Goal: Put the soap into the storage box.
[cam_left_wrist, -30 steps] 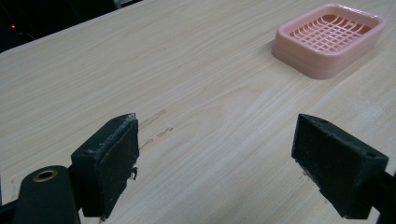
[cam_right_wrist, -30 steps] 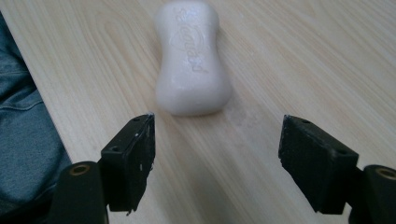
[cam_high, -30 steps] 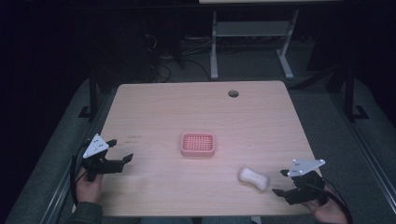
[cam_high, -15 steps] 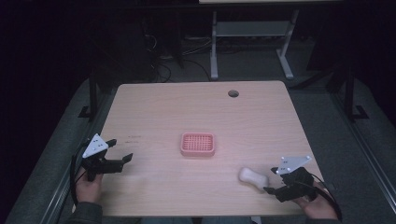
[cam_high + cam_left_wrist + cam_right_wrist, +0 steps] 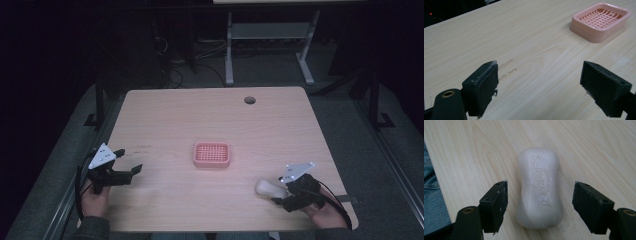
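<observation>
A white bar of soap [image 5: 539, 188] is seen lying flat on the wooden table [image 5: 210, 125], near the front edge on the right side. The right gripper [image 5: 540, 206] is held wide open, with one jaw on each side of the soap, and nothing is gripped yet. The soap looks hard, smooth and light, so it could slip. It is best taken at its thin middle, where the sides curve in, and squeezed gently. The left gripper [image 5: 539, 87] is also held wide open over bare wood, and nothing is held in it. A pink soap dish [image 5: 211, 154] with a grid bottom is seen in the middle of the table, well apart from the soap.
</observation>
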